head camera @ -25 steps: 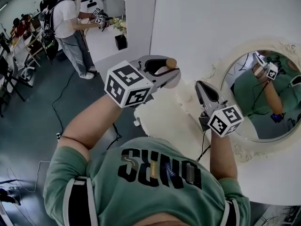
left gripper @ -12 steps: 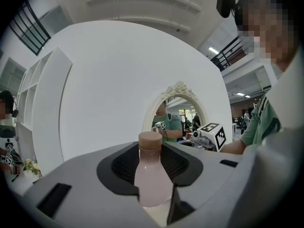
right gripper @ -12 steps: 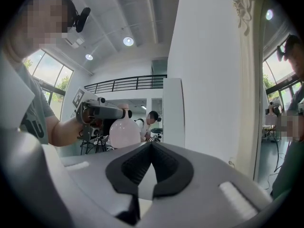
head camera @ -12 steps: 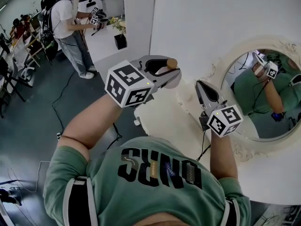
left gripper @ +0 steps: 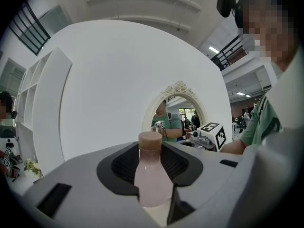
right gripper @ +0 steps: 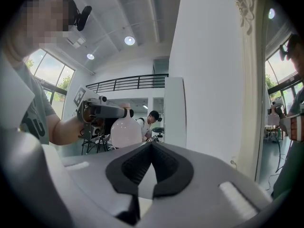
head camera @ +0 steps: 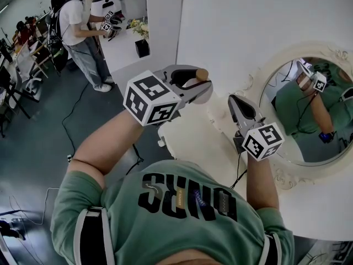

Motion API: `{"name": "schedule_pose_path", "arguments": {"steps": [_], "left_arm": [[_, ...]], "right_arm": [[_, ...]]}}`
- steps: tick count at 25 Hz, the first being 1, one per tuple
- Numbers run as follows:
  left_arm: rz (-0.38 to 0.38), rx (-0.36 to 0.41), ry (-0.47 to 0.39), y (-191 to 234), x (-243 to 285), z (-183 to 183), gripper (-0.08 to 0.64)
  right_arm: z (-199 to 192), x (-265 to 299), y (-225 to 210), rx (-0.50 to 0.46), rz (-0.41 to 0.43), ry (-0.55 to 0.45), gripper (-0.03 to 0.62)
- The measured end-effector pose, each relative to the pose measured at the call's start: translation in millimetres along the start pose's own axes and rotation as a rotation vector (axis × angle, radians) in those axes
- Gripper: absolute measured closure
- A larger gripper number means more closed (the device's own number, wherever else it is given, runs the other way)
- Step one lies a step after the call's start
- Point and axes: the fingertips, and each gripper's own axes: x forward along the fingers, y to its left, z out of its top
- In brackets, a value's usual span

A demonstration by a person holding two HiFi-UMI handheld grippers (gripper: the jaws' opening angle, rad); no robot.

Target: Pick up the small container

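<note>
Left gripper [head camera: 194,87] has the small container [left gripper: 152,175] between its fingers [left gripper: 118,167]. The dark ribbed pads press on both sides of the body, so the fingers sit at a medium gap set by the bottle's width. It is a little pale pink bottle with a tan, wood-look cap [left gripper: 150,140]. The neck and cap stick up past the pads, roughly upright in the left gripper view.

Location: in the head view the container is up in the air by the white wall, near the left edge of the white counter [head camera: 193,142] and not resting on it. The round mirror [head camera: 309,109] is off to the right. The pick-up looks done, judging from the grip alone.

Right gripper [head camera: 236,101] is over the counter near the mirror frame. Its fingers [right gripper: 135,167] are pressed together with nothing between them.

Handling, my read:
- Small, so likely light, and one gripper is plenty.
- The body is smooth and rounded, widening below the neck, and looks stiff. I can't tell whether it is glass or plastic, so treat it as breakable and avoid a hard squeeze.
- The slick curved surface is the slip risk. Pads on the sloped shoulder could let it slide or pivot.
- The best hold is across the widest part of the belly, as here, with the pads flat on opposite sides.
- Avoid gripping by the cap, since I can't tell how tightly it sits.
- The pale colour may be contents or may be the bottle itself. Keep it upright in case it holds liquid.
</note>
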Motion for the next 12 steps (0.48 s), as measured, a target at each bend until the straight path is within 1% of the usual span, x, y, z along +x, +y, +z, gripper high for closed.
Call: {"name": "schedule_pose_path", "arguments": {"steps": [12], "left_arm": [[0.003, 0.001, 0.003, -2.1, -0.4, -3.8, 0.419]], "right_arm": [[-5.6, 0.2, 4.5, -0.004, 0.015, 0.005, 0.584]]}}
